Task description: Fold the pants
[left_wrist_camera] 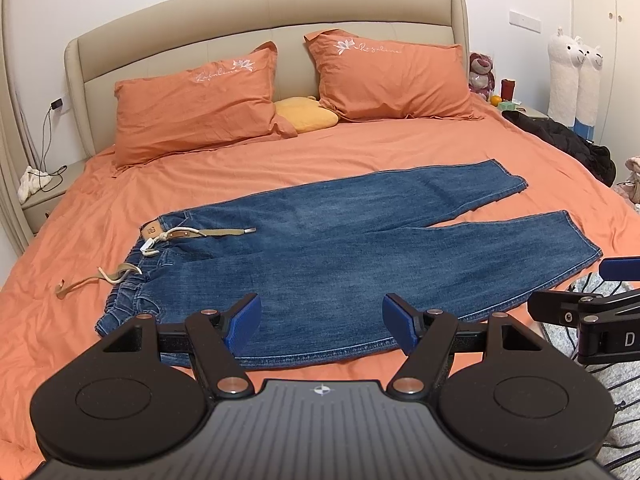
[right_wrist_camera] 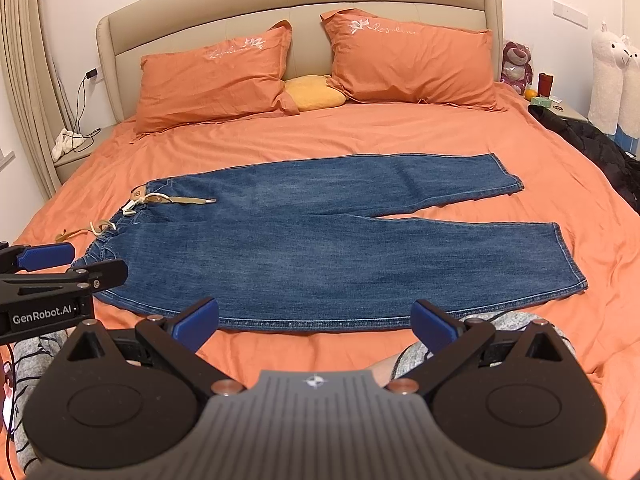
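Yellow cushion (left_wrist_camera: pixel 306 115) half behind pillows (left_wrist_camera: pixel 192 108), black garment (right_wrist_camera: pixel 600 148) cut by right edge, nightstand items (left_wrist_camera: pixel 506 98) too small to identify

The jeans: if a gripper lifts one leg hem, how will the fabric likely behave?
The jeans lie flat and limp on the bed, so they will probably drape and sag. Thick denim looks fairly heavy. The loose drawstring would likely dangle.
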